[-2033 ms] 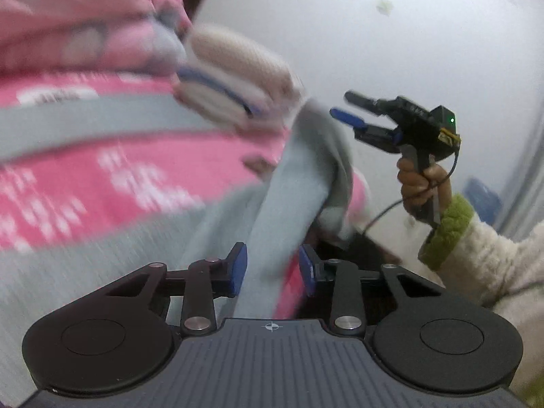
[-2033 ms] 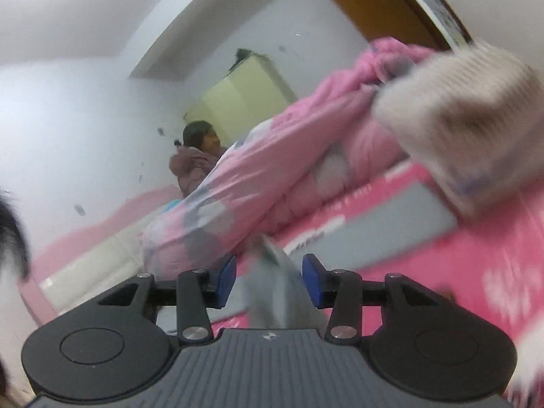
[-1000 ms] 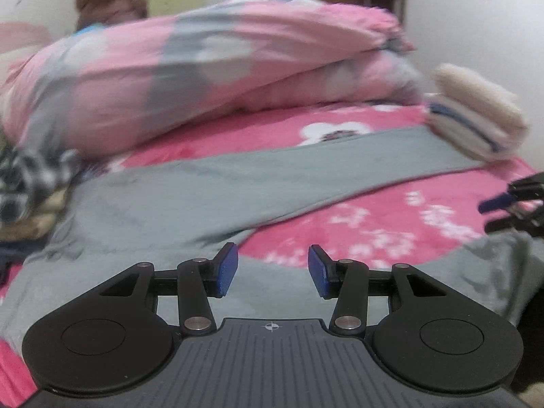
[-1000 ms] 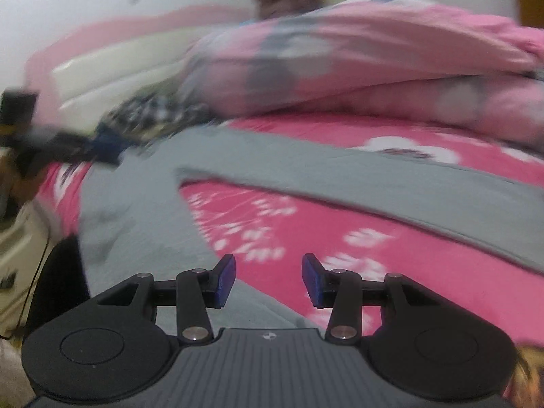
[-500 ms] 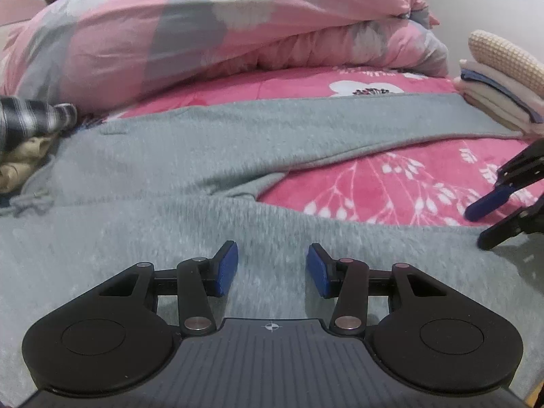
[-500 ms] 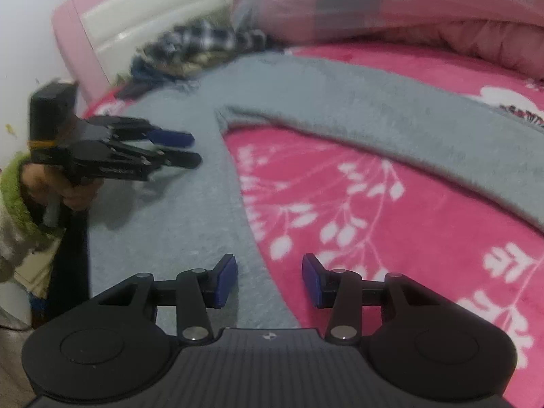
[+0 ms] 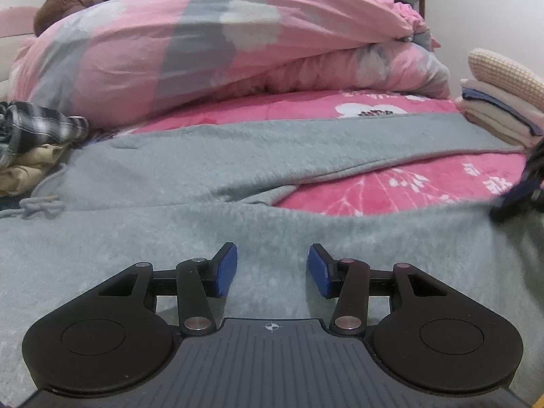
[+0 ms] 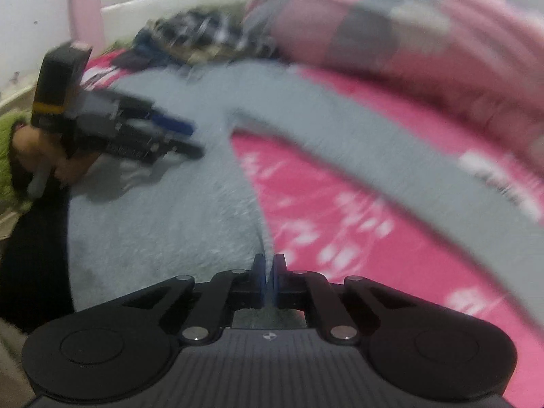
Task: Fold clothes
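Closing within the last half second, the right tongs (image 8: pixel 268 280) now pinch the near leg edge of the grey trousers (image 7: pixel 238 170), which lie spread flat across the pink bed (image 7: pixel 408 187). Left tongs (image 7: pixel 272 268) hover wide open above the cloth, holding nothing. Judgement: a fold lift is beginning.

The right gripper (image 8: pixel 268 273) has its blue pads pressed together at the edge of a grey garment (image 8: pixel 163 210) that lies spread over a pink flowered bedsheet (image 8: pixel 340 210), one long grey part running off to the right. To the left, a hand (image 8: pixel 44 159) with a green cuff holds the left gripper (image 8: pixel 190 139) low over the same garment, fingers slightly apart. Behind lie a blurred pink and grey quilt (image 8: pixel 391 23) and a heap of checked clothes (image 8: pixel 197 34).
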`<state>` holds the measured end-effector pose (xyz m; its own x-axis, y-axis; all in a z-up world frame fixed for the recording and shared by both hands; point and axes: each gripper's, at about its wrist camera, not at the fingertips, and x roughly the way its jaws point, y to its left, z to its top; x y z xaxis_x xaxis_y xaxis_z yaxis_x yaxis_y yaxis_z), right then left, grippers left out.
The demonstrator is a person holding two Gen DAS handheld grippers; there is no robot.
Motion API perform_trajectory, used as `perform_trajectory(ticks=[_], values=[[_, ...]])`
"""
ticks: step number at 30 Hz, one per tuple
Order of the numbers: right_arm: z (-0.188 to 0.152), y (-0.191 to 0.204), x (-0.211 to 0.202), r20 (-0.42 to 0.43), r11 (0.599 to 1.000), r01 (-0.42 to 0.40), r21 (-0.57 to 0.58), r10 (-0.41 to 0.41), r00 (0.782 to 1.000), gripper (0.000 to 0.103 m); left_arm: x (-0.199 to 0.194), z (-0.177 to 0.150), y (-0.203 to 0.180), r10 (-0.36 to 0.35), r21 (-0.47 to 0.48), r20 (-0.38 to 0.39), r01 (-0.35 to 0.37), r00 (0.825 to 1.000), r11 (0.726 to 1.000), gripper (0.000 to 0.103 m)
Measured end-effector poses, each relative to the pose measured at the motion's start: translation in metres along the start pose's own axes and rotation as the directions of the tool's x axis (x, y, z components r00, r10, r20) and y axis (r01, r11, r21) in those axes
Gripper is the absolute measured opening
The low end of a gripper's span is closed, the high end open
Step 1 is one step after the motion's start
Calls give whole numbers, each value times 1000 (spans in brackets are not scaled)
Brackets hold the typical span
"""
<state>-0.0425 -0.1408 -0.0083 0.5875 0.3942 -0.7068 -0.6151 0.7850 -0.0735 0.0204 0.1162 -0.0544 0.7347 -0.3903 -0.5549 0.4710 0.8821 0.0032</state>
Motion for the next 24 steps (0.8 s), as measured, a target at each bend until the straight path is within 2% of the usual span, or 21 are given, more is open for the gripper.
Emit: perform_trajectory(ticks=[2,5,7,10,12,14,17,20,22,24], values=[[1,4,-6,24,998,50,-27,-49,999,2,3,-2,1,5,6,-7,-5,1000,1000,48],[-13,12,15,-16,989,119,-93,-121,993,2,3,-3,-1,10,15,-2,-10,1000,1000,48],[-24,12,32,-40,988,124,-93,-128,991,3,1,-3,-1,15,16,-2,-15,1000,1000,48],[-19,7,19,-8,989,137,-50,-138,990,6,0,-2,0,22,12,-9,-22,1000,1000,48],[-20,-13,0,8,987,144,72,-145,989,11,-1,-2,1,27,9,-13,-27,1000,1000,49],[-30,-39,-21,6,957,206,203,-212,977,12,-2,-1,2,32,5,-18,-32,999,999,49],[-60,-83,-59,-24,870,293,396,-309,951,12,-3,0,2,39,-2,-23,-39,999,999,49],[-91,-110,-95,-34,785,302,541,-339,940,12,-7,8,-8,15,-2,-3,-15,1000,1000,49],[-105,-112,-110,-18,768,277,578,-327,945,13,-11,14,-20,-32,7,17,32,999,999,50],[-114,-105,-112,-24,774,265,574,-308,951,13,-15,19,-35,-88,23,33,87,996,996,49]])
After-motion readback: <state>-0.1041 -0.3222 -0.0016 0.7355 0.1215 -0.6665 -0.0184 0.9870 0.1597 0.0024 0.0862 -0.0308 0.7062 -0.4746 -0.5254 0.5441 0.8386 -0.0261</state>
